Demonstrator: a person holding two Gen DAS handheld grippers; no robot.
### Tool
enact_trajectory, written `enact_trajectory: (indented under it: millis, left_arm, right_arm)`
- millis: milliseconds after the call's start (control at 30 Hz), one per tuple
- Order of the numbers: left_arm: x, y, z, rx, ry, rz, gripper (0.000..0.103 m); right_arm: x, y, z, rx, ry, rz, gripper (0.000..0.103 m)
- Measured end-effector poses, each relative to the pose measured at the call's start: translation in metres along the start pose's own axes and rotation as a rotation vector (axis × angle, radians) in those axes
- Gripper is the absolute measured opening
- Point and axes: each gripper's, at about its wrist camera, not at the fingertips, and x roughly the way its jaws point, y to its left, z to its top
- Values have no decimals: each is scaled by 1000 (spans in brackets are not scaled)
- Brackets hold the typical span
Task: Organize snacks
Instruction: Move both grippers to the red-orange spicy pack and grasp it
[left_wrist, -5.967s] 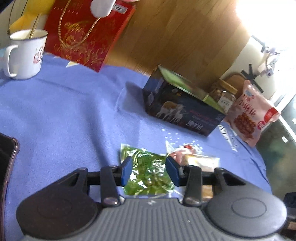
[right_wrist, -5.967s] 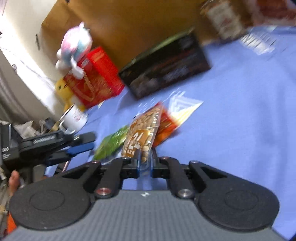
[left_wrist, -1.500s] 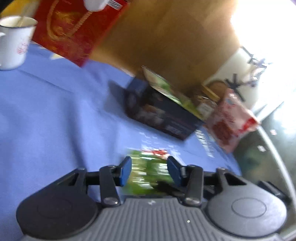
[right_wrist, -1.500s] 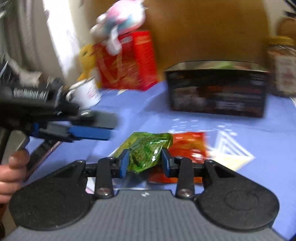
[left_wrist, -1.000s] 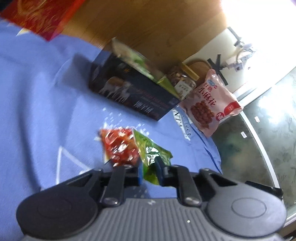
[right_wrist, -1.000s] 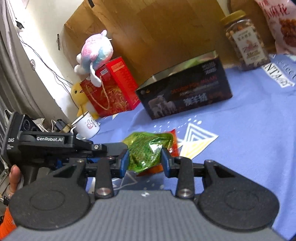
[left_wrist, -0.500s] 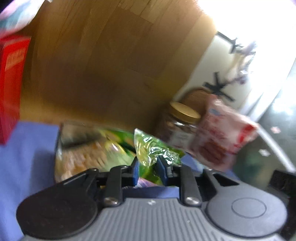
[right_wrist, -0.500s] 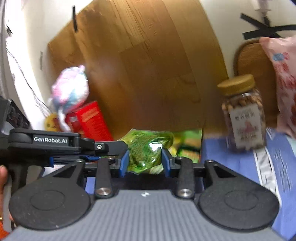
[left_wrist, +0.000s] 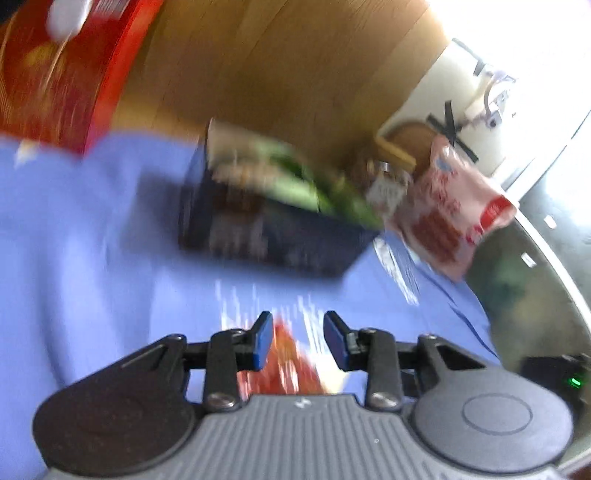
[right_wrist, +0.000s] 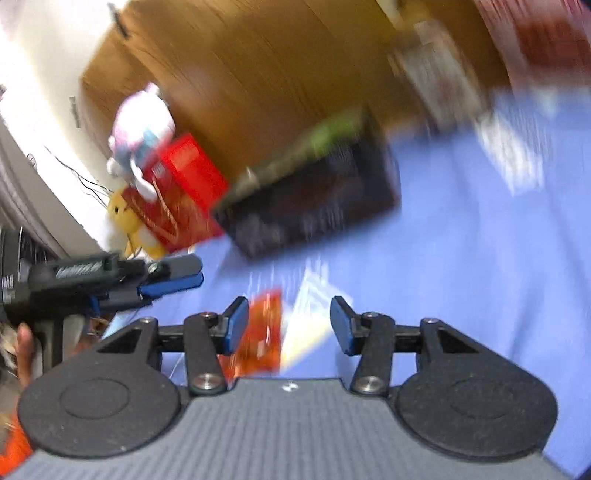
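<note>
- Snacks closest to the cameras: a red snack packet lies flat on the blue-covered surface, seen in the gap of both pairs of tongs, with a pale printed triangle on the cloth just beside it.
- Right tongs stand released, nothing pressed between the blue pads; the jaws have just been opening.
- Left tongs are also released and empty above the red packet, their jaws having just been opening too. In the right wrist view the left tongs reach in from the left edge, a person's hand on the handle.
- Farther back sits a dark open box with blurred green packets inside it.
- Beyond the box, at the far edge, stand a jar and a pink snack bag.
- A red gift box with a plush toy on top stands to the other side, against the wooden panel.
</note>
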Motion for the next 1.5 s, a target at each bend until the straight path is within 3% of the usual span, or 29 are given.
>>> enact_trajectory:
  millis: [67,233,333,533,600,633,667,833,900,1000,1167,1233,1367,1500]
  left_arm:
    - [-2,5,-16,-23,13,9,29]
    - [4,18,-36,-76,47,-18,29]
    - [7,26,-43,-93,44,-15,19]
    - [15,51,-37,-232,75,-64,5]
    - [17,54,-36,-246,84,-76,5]
    - [17,55,-36,-249,89,-78,5]
    - [16,55,-35,-251,93,-84,8]
    - [-10,59,-30,-244,13,-82,39]
    - [-12,61,-20,-235,-4,-52,40]
    - [-5,60,6,-196,-29,11,41]
    - [31,60,34,-114,57,77,41]
    - [35,56,36,-65,69,77,41]
    - [39,45,26,-67,152,-19,41]
    - [33,44,7,-115,161,-80,41]
  right_arm:
    - [1,-5,-8,52,29,-11,40]
    - [2,-1,-17,104,44,-3,37]
    - [9,5,-16,140,49,-1,38]
    - [39,14,-12,222,100,66,30]
    - [46,18,-11,215,118,71,19]
    - [49,21,-12,208,119,61,3]
    - [50,21,-13,207,117,58,3]
    - [43,-1,-22,318,95,117,2]
    - [40,-4,-21,350,97,131,2]
    - [36,3,-17,280,90,81,5]
    - [30,3,-16,312,86,50,18]
    - [25,4,-19,330,100,48,18]
    - [36,8,-18,319,112,47,17]
    - [47,8,-9,270,72,52,17]
